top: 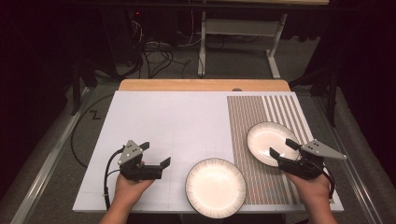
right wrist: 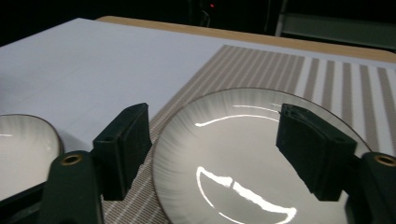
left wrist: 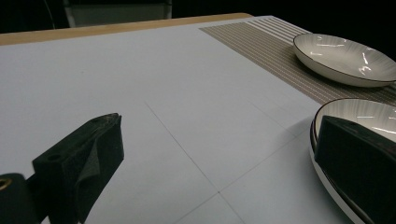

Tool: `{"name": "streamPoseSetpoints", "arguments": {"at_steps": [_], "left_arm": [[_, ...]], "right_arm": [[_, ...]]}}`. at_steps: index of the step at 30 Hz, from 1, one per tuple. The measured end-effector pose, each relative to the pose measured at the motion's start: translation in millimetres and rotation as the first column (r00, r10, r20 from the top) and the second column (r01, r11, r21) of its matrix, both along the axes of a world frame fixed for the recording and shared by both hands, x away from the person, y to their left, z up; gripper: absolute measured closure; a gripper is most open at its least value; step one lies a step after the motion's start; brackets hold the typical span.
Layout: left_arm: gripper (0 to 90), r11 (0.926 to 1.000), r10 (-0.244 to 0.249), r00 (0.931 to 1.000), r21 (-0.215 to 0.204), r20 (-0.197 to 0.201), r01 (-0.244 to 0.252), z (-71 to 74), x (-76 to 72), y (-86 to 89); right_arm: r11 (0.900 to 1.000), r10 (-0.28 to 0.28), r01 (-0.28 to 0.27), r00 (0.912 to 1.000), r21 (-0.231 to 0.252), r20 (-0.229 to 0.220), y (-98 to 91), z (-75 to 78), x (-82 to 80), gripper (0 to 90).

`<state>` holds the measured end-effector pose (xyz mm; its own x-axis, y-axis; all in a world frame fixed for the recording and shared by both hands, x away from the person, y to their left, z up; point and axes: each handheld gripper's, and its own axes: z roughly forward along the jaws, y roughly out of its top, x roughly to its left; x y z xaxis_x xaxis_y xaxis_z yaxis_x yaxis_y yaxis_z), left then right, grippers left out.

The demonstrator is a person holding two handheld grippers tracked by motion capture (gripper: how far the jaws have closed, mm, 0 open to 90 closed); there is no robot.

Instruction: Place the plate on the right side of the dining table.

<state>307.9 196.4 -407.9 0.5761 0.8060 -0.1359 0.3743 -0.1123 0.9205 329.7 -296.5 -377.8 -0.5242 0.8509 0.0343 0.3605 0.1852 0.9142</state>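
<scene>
Right of centre in the high view, the right gripper (top: pixel 281 148) gapes empty over the far white ribbed ceramic plate (top: pixel 268 139); lower left, the left gripper (top: pixel 155 154) stands open, empty.

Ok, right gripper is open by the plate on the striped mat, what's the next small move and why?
Probably ease the right gripper forward and down so its open jaws straddle the near rim of the far plate, then close. The jaws stand wide with nothing between them, just over that rim on the striped mat. The left gripper sits open beside the near plate.
</scene>
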Motion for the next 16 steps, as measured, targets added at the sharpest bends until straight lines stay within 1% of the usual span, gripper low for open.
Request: {"name": "streamPoseSetpoints", "arguments": {"at_steps": [5,8,11,16], "left_arm": [[1.3,1.0000,-0.003,0.9999,-0.007,0.012,0.003,1.5,-2.0,1.3],[0.3,1.0000,-0.007,0.9998,-0.003,0.016,0.007,2.4,-2.3,2.3],[0.2,1.0000,-0.004,0.9996,-0.007,0.026,0.004,3.1,-3.3,2.2],[0.2,1.0000,-0.003,0.9996,-0.003,0.029,0.003,3.0,-3.6,1.9]], "right_arm": [[0.9980,0.059,-0.060,0.9982,0.023,0.002,13.0,-0.7,-8.5,13.4],[0.9960,0.084,-0.084,0.9964,0.031,0.012,19.0,-1.7,-13.4,1.1],[0.9951,0.094,-0.094,0.9955,0.030,0.014,22.7,-3.7,-15.6,1.0],[0.9949,0.098,-0.098,0.9950,0.023,0.022,23.6,-4.1,-15.8,1.0]]}}
